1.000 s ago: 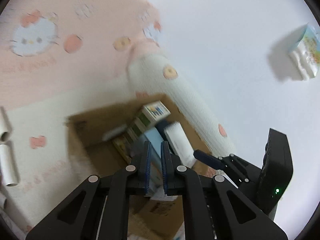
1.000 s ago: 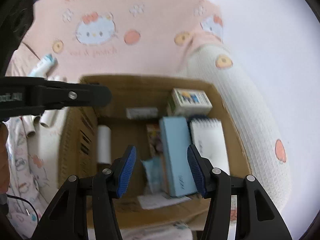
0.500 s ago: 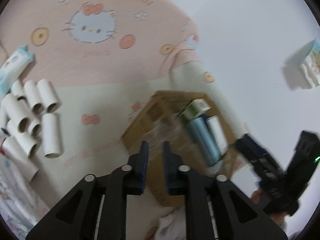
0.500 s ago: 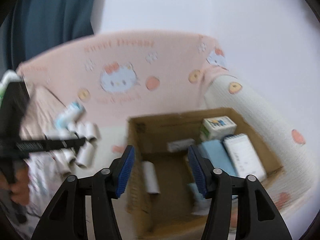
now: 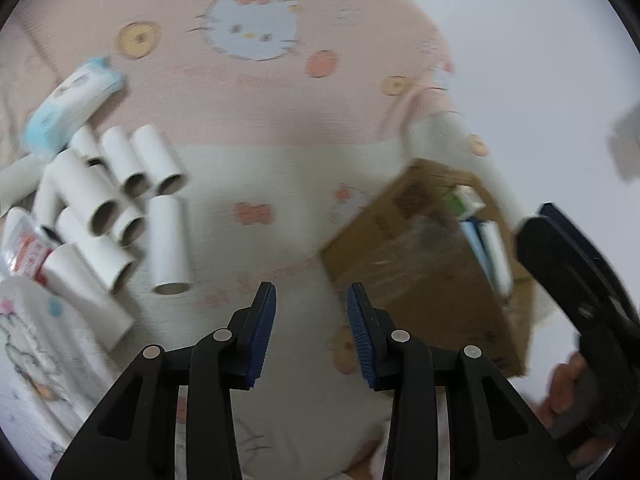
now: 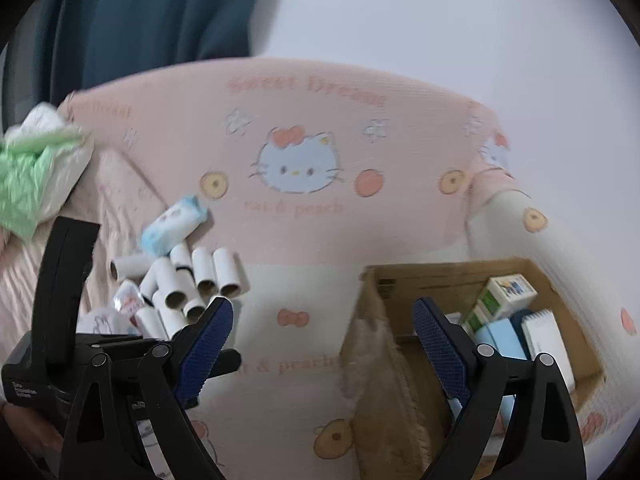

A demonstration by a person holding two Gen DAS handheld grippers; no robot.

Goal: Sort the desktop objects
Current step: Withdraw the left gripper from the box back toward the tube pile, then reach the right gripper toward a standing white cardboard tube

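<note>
A brown cardboard box sits on a pink and cream Hello Kitty blanket and holds small boxes and a notepad. Several white cardboard tubes lie in a pile to its left, beside a blue tissue pack. My left gripper is open and empty over the blanket between tubes and box. My right gripper is open wide and empty, above the box's left wall.
A small plastic packet lies at the left of the tube pile. A green and white bag sits at the far left. A blue curtain and a white wall stand behind the blanket.
Both grippers have pulled back from the box and swung left, bringing the tube pile into view. My left gripper has gone from shut to open. My right stays open.
</note>
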